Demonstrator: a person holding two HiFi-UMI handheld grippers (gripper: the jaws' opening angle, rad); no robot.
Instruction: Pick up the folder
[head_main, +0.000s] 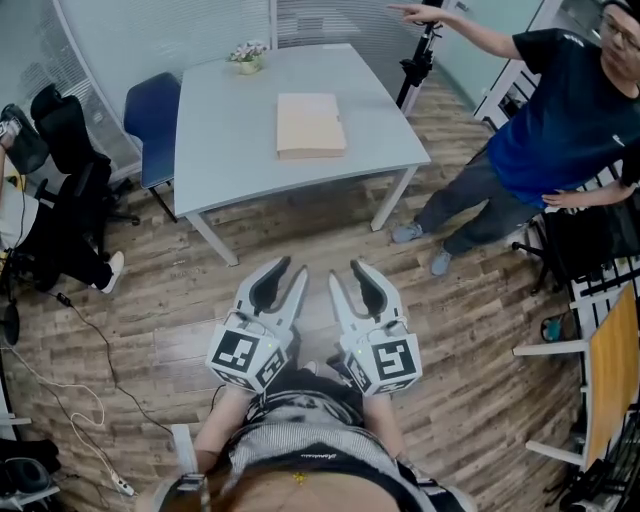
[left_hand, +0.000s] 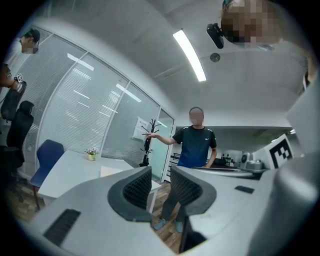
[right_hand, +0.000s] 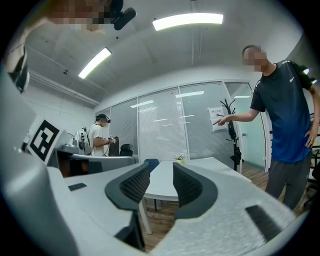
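While left tool (head_main: 292, 268) and right tool (head_main: 346, 270) gape narrowly, empty, the folder (head_main: 311, 125) lies flat, square to table (head_main: 230, 130).

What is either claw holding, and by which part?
Nothing. Both the left claw and right claw are open and empty; the folder lies untouched on the table.

The folder (head_main: 311, 124) looks like matt tan card, its cover plain and smooth. The table (head_main: 230, 150) under it has a smooth, pale grey top with a faint sheen, on white legs that look like painted metal. The floor (head_main: 480, 330) is wood-grain plank, streaked brown and grey. The left gripper (head_main: 292, 268) and right gripper (head_main: 346, 270) have matt pale grey plastic shells; their pads (left_hand: 137, 188) are dark, finely ribbed and rubber-like. The chair (head_main: 155, 125) at the table's left edge looks covered in matt blue cloth.
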